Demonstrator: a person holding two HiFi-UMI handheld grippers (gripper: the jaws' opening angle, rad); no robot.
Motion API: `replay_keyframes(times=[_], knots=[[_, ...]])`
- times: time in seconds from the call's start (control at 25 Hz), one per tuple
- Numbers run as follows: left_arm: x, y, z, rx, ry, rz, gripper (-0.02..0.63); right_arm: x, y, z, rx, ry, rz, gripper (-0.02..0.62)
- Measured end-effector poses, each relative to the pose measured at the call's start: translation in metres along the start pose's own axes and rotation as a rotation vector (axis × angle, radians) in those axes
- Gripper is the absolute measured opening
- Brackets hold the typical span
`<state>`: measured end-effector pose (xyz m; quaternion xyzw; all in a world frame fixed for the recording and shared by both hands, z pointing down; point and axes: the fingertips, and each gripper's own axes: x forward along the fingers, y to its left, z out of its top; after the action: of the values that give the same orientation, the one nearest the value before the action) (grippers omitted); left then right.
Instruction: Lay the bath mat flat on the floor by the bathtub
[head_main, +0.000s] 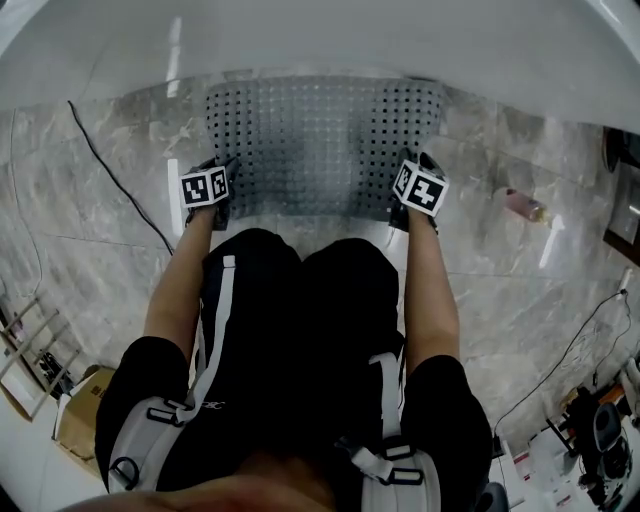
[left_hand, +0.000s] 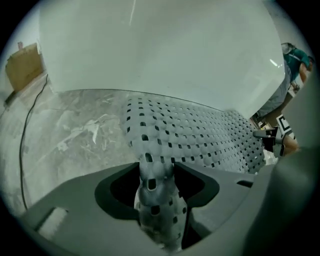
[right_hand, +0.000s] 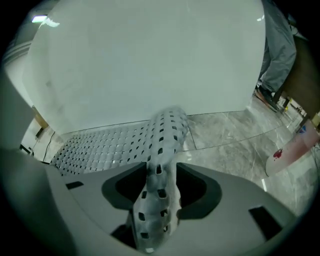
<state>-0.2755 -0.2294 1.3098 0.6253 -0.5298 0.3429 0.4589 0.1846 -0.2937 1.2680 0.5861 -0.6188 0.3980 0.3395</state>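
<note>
A grey perforated bath mat (head_main: 320, 140) lies spread on the marble floor against the white bathtub (head_main: 320, 35). My left gripper (head_main: 222, 200) is at the mat's near left corner and my right gripper (head_main: 405, 205) at its near right corner. In the left gripper view a raised fold of the bath mat (left_hand: 200, 135) runs between the jaws of the left gripper (left_hand: 156, 185), with dark gaps on both sides. The right gripper view shows the same: a fold of the mat (right_hand: 100, 147) stands loose between the parted jaws of the right gripper (right_hand: 160, 187).
A pink bottle (head_main: 522, 204) lies on the floor right of the mat. A black cable (head_main: 120, 185) crosses the floor at left. A cardboard box (head_main: 80, 420) sits near left, and clutter (head_main: 590, 430) near right. A person (right_hand: 277, 45) stands beyond the tub's right end.
</note>
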Motion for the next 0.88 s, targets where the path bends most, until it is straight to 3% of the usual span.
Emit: replay_keyframes(times=[0.12, 0.32, 0.36, 0.44, 0.48, 0.64, 0.76, 0.88], knots=[[-0.007, 0.008, 0.006, 0.057, -0.030, 0.060, 0.227, -0.010, -0.001, 0.010, 0.008, -0.061, 0.013, 0.235], [-0.041, 0.005, 0.040, 0.052, -0.145, 0.068, 0.225, -0.049, 0.009, 0.040, 0.080, -0.198, 0.126, 0.216], [-0.054, 0.001, 0.050, 0.058, -0.169, 0.068, 0.202, -0.060, 0.013, 0.047, 0.088, -0.217, 0.135, 0.164], [-0.088, -0.008, 0.074, 0.105, -0.214, 0.092, 0.005, -0.085, 0.019, 0.061, 0.087, -0.233, 0.125, 0.034], [-0.107, -0.016, 0.086, 0.146, -0.230, 0.100, 0.005, -0.100, 0.024, 0.068, 0.073, -0.229, 0.124, 0.008], [-0.214, -0.074, 0.129, 0.274, -0.274, 0.051, 0.005, -0.193, 0.065, 0.103, -0.039, -0.227, 0.147, 0.006], [-0.315, -0.121, 0.163, 0.309, -0.313, 0.002, 0.005, -0.291, 0.097, 0.147, -0.056, -0.264, 0.169, 0.005], [-0.422, -0.160, 0.198, 0.294, -0.366, -0.030, 0.004, -0.403, 0.126, 0.198, -0.047, -0.330, 0.198, 0.005]])
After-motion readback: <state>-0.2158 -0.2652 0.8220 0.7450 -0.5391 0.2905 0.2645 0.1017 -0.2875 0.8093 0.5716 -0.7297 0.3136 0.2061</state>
